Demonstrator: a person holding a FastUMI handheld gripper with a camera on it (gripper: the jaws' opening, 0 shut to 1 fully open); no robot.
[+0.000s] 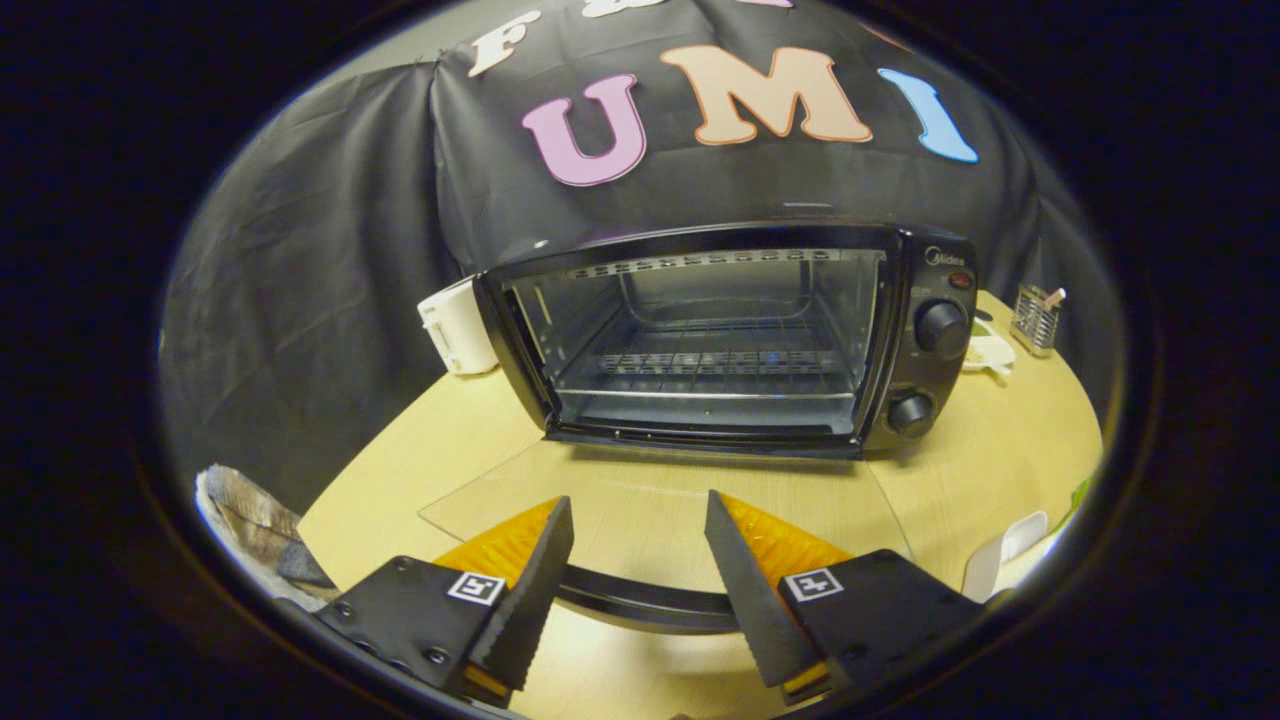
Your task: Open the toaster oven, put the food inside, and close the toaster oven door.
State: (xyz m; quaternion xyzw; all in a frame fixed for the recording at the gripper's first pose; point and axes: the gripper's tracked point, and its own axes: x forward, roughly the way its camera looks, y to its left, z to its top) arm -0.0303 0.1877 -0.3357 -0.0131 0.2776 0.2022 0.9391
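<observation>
gripper (640, 560) – fingers apart, astride door handle (640, 600) | toaster oven (725, 335) – open, just beyond

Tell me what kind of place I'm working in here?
Likely a staged kitchen booth: an open toaster oven on a light wooden table, black cloth wall behind. The open gripper hovers above the lowered door's handle.
</observation>
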